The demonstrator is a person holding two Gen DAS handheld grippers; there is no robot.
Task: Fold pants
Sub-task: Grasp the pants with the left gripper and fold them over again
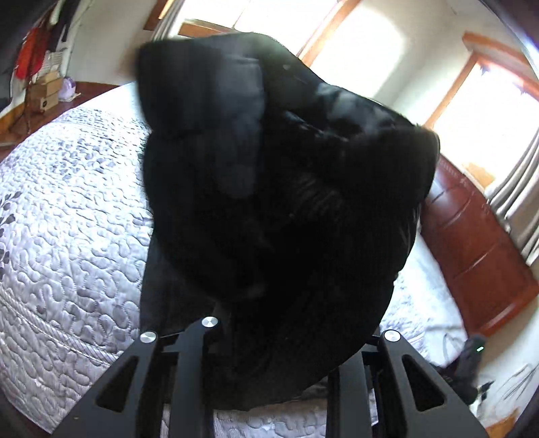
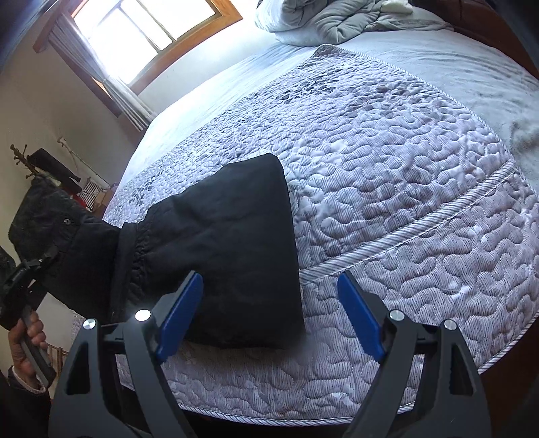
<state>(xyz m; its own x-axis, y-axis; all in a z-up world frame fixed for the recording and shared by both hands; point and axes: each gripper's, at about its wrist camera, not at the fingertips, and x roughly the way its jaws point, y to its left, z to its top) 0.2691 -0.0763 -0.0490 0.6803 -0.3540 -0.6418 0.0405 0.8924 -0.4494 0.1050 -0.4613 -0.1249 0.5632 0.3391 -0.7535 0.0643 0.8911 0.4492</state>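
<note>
The black padded pants (image 2: 222, 256) lie folded on the quilted bedspread (image 2: 404, 188), one end raised off the bed at the left. In the right wrist view my left gripper (image 2: 40, 261) grips that raised end at the left edge. In the left wrist view the pants (image 1: 276, 202) hang bunched right in front of the lens and hide the fingertips of my left gripper (image 1: 286, 337). My right gripper (image 2: 271, 306) is open and empty, blue pads apart, just above the near edge of the flat part of the pants.
A pile of grey and white bedding (image 2: 337, 17) lies at the far end of the bed. A wooden footboard (image 1: 478, 242) runs along the bed's side. Windows with curtains (image 2: 134, 30) and a clothes rack (image 2: 60, 168) stand by the walls.
</note>
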